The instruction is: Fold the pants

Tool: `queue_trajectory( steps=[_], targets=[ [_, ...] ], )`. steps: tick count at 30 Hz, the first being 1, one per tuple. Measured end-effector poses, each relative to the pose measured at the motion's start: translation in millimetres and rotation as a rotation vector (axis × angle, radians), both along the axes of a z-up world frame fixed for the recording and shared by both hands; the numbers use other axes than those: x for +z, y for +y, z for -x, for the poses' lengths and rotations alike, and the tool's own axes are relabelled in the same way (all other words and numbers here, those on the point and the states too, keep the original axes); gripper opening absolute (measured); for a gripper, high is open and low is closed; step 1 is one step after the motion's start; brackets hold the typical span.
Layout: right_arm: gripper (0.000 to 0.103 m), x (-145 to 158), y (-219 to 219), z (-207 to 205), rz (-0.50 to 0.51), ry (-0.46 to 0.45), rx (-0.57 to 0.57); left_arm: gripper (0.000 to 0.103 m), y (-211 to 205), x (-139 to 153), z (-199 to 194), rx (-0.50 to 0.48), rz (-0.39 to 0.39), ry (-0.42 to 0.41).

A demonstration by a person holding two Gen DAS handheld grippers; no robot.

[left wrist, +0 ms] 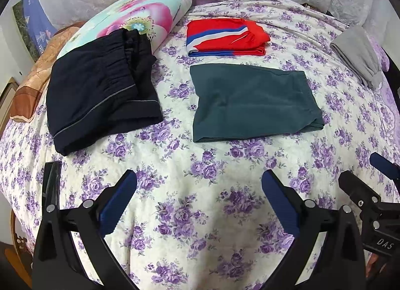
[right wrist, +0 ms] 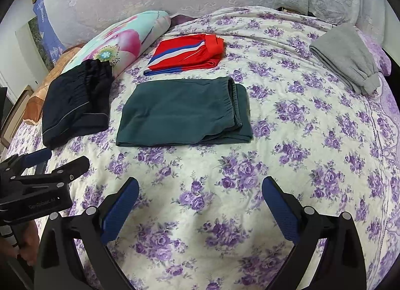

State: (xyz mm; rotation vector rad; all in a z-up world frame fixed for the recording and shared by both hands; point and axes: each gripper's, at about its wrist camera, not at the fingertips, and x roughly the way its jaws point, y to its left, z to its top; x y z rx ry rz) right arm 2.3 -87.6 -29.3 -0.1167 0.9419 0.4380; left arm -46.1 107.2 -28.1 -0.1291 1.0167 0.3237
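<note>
Hovering over floral bedspread (left wrist: pixel 200 215), both tools empty: left gripper (left wrist: pixel 199 202) jaws spread wide, right gripper (right wrist: pixel 200 205) likewise, nothing between pads. Teal pants (right wrist: pixel 185 115) lie folded mid-bed, just below red striped garment (right wrist: pixel 187 52), beside dark navy pants (left wrist: pixel 100 90). Fleece-like cloth: judged soft, light, limp, layers prone to slip. Best pinch at elastic waistband or folded edge, both layers together.

Even, soft indoor light; faint shadows. Strong fisheye bending and black vignette at edges. Focus sharp throughout.
</note>
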Motion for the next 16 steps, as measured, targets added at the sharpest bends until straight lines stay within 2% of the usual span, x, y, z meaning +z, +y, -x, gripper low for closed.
queue_trajectory(
  steps=[16],
  targets=[
    [0.099,-1.9,2.9,8.4,0.005,0.004,0.006,0.097,1.9,4.0,5.1,-0.004,0.010,-0.010]
  ],
)
